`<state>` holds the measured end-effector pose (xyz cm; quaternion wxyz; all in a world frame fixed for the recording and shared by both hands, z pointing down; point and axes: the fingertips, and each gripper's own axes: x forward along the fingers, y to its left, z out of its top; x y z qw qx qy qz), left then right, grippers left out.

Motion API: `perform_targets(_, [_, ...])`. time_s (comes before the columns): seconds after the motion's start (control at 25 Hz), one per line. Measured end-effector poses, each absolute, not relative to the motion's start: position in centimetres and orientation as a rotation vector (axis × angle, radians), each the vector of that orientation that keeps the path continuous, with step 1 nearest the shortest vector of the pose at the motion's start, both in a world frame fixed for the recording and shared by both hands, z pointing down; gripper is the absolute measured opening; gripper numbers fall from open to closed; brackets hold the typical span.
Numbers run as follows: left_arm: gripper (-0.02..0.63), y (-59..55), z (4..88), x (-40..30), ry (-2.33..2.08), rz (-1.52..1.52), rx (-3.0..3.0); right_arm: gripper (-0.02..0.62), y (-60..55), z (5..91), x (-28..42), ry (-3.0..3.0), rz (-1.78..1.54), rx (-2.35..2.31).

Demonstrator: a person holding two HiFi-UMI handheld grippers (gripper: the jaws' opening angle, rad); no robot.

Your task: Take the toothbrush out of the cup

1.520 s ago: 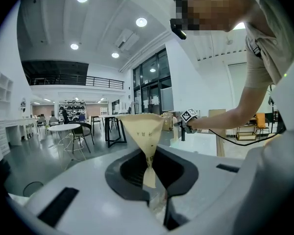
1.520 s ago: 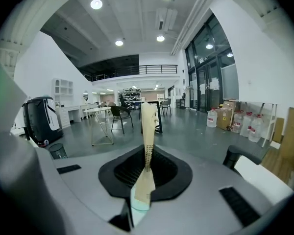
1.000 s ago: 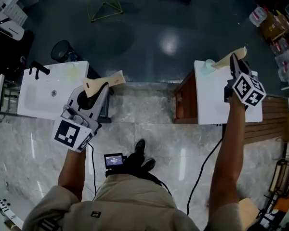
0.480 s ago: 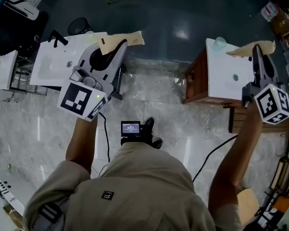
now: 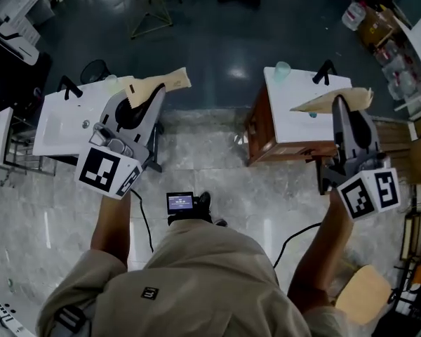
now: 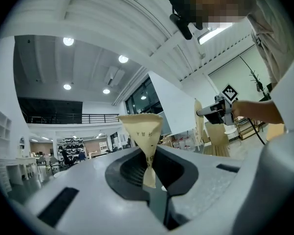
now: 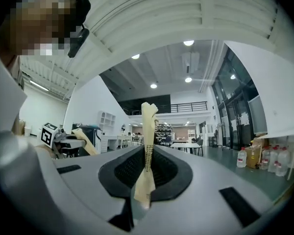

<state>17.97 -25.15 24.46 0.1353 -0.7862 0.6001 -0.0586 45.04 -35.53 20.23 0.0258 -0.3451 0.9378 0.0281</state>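
Hall from above: pale veined marble [image 5: 196,160] meets a dark glossy floor [image 5: 217,55] just beyond a wooden cabinet [image 5: 259,135], whose white top [image 5: 295,114] carries a black faucet [image 5: 325,70]. Left of the cabinet, well apart, stands a white sink unit [image 5: 59,125]. Beyond the cabinet to the left is a wire-frame stand [image 5: 149,12], and beyond it to the right are water bottles [image 5: 354,16]. Nearer than the cabinet, to its right, sits a round wooden stool [image 5: 365,295]. Overhead: a white ribbed ceiling [image 7: 152,18], round lamps [image 7: 188,42], a railed balcony [image 7: 188,106] and tall windows [image 7: 237,111].
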Motion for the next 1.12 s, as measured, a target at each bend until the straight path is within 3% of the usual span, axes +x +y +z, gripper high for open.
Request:
perform_targets(0.52, [0.029, -20.2, 22.1, 22.9, 1.594, -0.186, -2.333, 0.029, -25.5, 21.2, 47.5, 2.928, 0.076, -1.091])
perform_targets(1.12, [0.029, -15.9, 22.2, 23.3, 1.597, -0.179, -2.347, 0.029, -21.7, 21.4, 48.5, 2.906, 0.050, -1.115])
